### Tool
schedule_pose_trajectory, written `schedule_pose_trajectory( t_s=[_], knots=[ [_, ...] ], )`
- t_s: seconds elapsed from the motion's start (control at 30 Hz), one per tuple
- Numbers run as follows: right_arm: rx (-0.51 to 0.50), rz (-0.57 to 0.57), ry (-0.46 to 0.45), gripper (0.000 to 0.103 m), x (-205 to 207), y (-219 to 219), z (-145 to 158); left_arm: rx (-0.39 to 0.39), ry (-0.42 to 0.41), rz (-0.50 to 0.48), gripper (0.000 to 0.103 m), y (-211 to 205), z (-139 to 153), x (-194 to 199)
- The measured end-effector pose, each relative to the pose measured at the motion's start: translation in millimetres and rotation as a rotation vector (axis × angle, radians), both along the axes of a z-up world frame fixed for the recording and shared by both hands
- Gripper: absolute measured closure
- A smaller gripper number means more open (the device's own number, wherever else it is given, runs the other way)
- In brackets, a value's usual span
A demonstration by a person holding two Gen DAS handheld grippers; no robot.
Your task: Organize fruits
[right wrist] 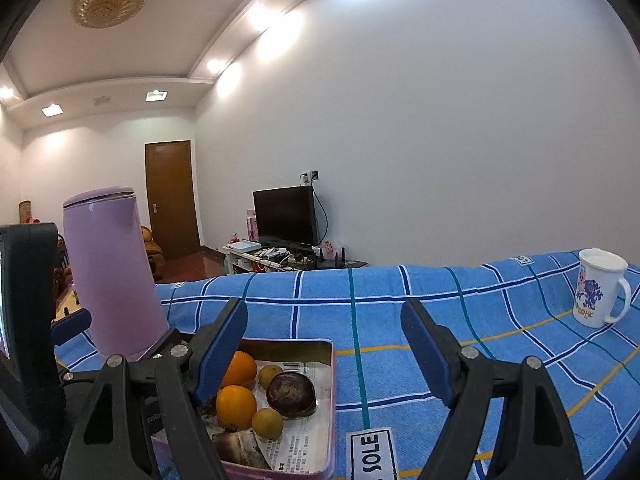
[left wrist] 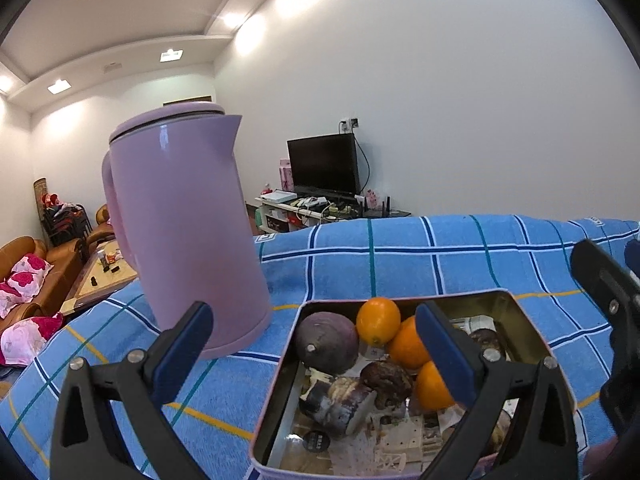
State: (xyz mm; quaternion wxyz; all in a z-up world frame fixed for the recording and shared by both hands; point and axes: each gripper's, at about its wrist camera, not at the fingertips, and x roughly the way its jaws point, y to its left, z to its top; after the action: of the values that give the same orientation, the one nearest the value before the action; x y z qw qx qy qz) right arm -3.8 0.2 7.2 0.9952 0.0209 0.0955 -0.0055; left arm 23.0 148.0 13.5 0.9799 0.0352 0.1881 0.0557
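Left wrist view: both grippers' fingers spread, nothing held, left gripper [left wrist: 316, 332] & right gripper [right wrist: 324, 340] poised over tin [left wrist: 532, 332]; fruit pick judged next, e.g. orange [left wrist: 378, 320].

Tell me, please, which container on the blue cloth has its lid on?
The purple kettle, standing upright left of the tin, has its lid on. The tin lies open with fruit inside, and the white mug looks uncovered.

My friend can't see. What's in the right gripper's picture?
The open right gripper hovers over a blue checked cloth, beside a tin of oranges and dark fruit. A purple kettle stands left, a white mug right.
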Motion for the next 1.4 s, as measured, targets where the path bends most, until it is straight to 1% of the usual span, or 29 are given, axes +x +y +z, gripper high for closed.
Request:
schedule_pose_trajectory(
  t_s=[0.27,0.4,0.57,0.83,1.4],
  knots=[
    [0.015,0.003,-0.005,0.023,-7,-4,-1,-0.022,-0.022,-0.003,0.000,3,2,-18],
    [0.016,0.012,-0.005,0.023,-12,-4,0,-0.008,-0.049,0.004,0.000,4,3,-29],
    [0.028,0.018,0.003,0.023,-19,-7,-1,-0.008,-0.060,0.008,0.000,5,3,-35],
    [0.014,0.007,-0.028,0.022,-33,-5,2,0.004,-0.091,0.001,0.000,2,4,-44],
    [0.008,-0.001,-0.021,0.022,-33,-3,3,0.000,-0.091,0.000,0.000,3,5,-45]
  ],
)
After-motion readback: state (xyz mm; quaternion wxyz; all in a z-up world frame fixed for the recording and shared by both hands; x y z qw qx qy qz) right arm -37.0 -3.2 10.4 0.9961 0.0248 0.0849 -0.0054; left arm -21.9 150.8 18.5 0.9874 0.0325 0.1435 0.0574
